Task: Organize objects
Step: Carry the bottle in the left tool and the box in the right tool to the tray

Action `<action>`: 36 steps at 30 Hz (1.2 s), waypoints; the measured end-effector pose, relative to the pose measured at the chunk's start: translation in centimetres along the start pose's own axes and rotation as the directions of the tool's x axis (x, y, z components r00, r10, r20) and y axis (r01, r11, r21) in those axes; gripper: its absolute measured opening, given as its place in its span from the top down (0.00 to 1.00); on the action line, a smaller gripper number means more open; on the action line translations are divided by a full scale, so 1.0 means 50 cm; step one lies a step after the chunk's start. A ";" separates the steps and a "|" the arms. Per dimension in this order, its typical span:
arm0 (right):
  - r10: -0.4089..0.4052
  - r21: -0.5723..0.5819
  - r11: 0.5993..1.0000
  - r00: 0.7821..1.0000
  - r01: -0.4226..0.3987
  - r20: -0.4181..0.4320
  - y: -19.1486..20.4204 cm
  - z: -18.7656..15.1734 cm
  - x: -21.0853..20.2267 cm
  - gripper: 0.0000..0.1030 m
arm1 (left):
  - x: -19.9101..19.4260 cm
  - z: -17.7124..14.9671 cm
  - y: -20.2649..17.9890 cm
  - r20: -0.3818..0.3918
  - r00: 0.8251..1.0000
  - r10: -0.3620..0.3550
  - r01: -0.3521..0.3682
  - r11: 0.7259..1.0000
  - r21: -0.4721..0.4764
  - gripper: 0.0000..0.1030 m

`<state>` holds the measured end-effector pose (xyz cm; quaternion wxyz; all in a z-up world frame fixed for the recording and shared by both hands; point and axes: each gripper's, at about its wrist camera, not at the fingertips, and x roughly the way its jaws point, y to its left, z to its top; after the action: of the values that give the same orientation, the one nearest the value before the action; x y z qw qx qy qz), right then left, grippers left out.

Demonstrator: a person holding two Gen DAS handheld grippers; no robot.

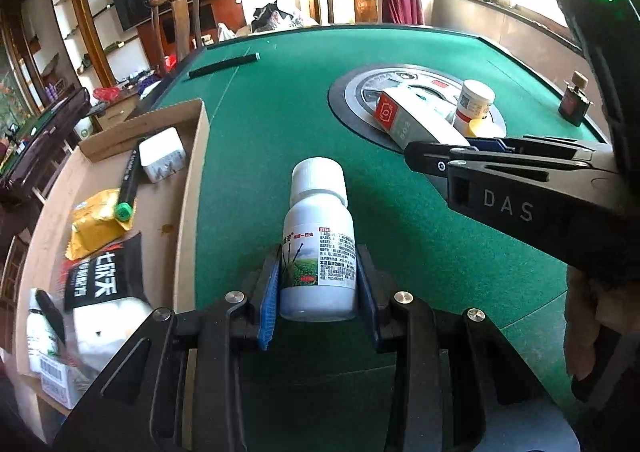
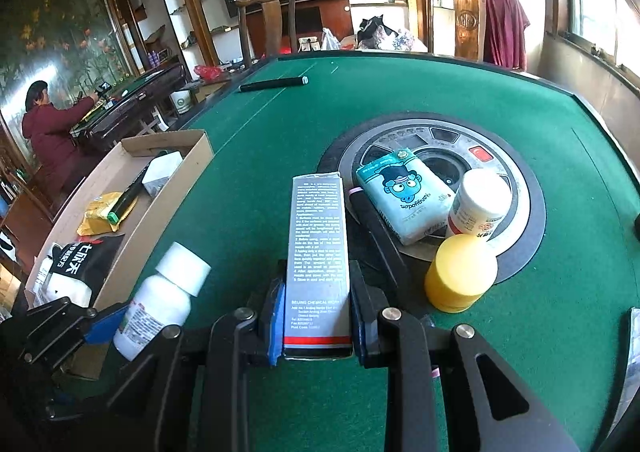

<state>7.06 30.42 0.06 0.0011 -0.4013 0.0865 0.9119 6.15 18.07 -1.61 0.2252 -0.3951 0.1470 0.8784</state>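
My left gripper (image 1: 318,292) is shut on a white plastic bottle (image 1: 318,252) with a printed label, held upright just above the green table. The right wrist view shows the same bottle (image 2: 160,300) tilted at lower left, beside an open cardboard box (image 2: 176,188). My right gripper (image 2: 316,316) is shut on a long grey carton (image 2: 318,236) with small print and a red stripe. In the left wrist view that carton (image 1: 400,120) shows a red end and sticks out past the right gripper's fingers (image 1: 432,160).
The cardboard box (image 1: 192,172) holds a green-capped marker (image 1: 128,180), a white charger, a yellow packet and a black packet. On the round centre panel (image 2: 520,188) lie a blue tissue pack (image 2: 404,196), white jar (image 2: 476,204) and yellow jar (image 2: 460,272). A black bar (image 2: 276,84) lies far back.
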 end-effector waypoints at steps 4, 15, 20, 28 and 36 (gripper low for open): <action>0.008 0.001 1.000 1.000 -0.008 0.004 0.004 0.000 -0.003 0.75 | -0.015 0.000 0.006 0.016 1.000 0.014 -0.014 1.000 -0.003 0.67; 0.026 0.007 1.000 0.999 -0.026 0.025 0.016 -0.002 -0.016 0.75 | -0.059 0.009 0.026 0.060 0.997 0.044 -0.043 0.999 -0.021 0.67; 0.044 0.010 0.999 0.998 -0.044 0.035 0.021 0.000 -0.027 0.75 | -0.091 0.017 0.048 0.092 0.994 0.054 -0.050 0.997 -0.052 0.67; 0.111 0.006 0.994 0.993 -0.111 0.042 0.051 0.006 -0.049 0.75 | -0.150 0.033 0.141 0.138 0.988 0.062 -0.042 0.989 -0.141 0.67; 0.173 -0.033 0.985 0.985 -0.172 0.021 0.115 0.030 -0.049 0.75 | -0.170 0.034 0.276 0.136 0.986 0.093 -0.058 0.968 -0.245 0.67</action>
<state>7.21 25.14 3.73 -0.0830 -0.3813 0.1066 0.9145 2.99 4.62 7.09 0.1522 -0.3479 0.0376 0.9243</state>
